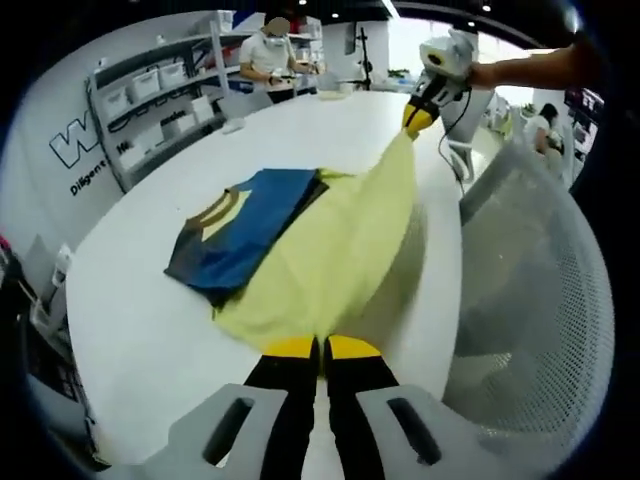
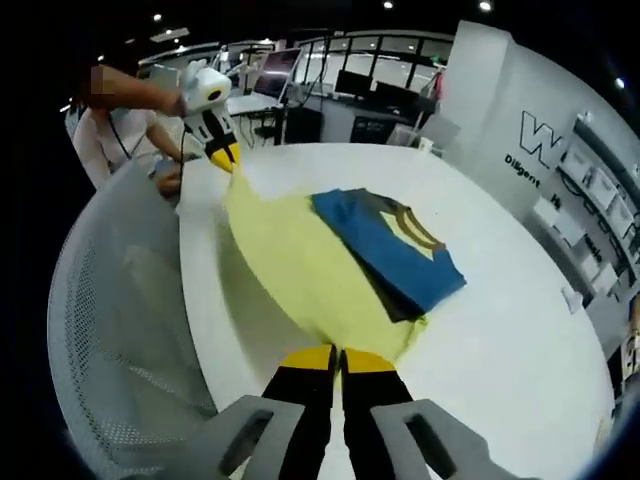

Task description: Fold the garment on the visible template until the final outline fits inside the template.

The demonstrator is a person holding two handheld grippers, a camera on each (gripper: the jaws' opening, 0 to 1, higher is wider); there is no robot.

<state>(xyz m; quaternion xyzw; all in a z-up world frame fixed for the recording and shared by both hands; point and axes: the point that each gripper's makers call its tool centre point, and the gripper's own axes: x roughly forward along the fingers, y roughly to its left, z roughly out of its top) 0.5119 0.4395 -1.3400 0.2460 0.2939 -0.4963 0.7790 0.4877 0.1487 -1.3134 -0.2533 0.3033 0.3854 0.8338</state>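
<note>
A garment with a pale yellow body (image 1: 335,250) and a folded blue and dark grey upper part (image 1: 245,228) lies on a white table (image 1: 130,320). My left gripper (image 1: 320,347) is shut on one corner of the yellow cloth at the near edge. My right gripper (image 1: 418,118) holds the other yellow corner farther along, lifted off the table. In the right gripper view my right gripper (image 2: 338,357) is shut on the yellow cloth (image 2: 300,265), the blue part (image 2: 390,250) lies beyond, and my left gripper (image 2: 222,153) pinches the far corner.
A white mesh chair back (image 1: 530,280) stands close to the table edge, also seen as the chair back (image 2: 120,310). Shelves with white bins (image 1: 150,90) line the wall. A person (image 1: 268,55) stands beyond the table's far end.
</note>
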